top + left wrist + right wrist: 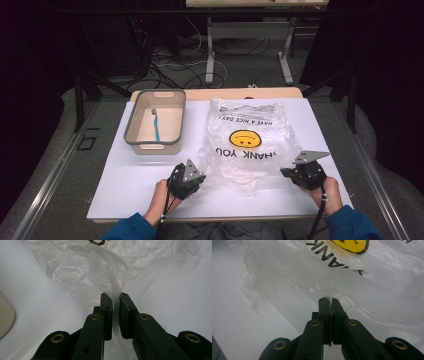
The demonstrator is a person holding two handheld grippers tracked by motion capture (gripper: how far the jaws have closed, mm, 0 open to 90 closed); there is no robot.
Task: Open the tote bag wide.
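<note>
Black jaws of the left gripper (115, 315) stand nearly together with a gathered fold of thin film pinched between them; the fold rises out of the jaws and fans into the crumpled plastic bag (105, 267) ahead. On the other side, the right gripper (329, 315) is clenched tight, its jaws meeting with a small tuft of the same bag (342, 272) caught at their tips.

From the high view, the left gripper (196, 176) holds the bag's near left corner and the right gripper (286, 172) its near right corner, with the bag (247, 142) lying flat in the middle of the white table (125, 185), its yellow smiley face (245, 138) and "THANK YOU" print upside down to the person.

Handling, as a judgement: the bag looks almost weightless, limp and slick, so it will sag, cling and slide rather than keep any shape. Thin film can tear or slip out if tugged sharply, so a grip on bunched, doubled material near the open edge seems safest, which is about where both holds sit.

Beyond the bag's left side, a grey bin (175, 117) stands on the table with a blue toothbrush (156, 125) lying inside.
</note>
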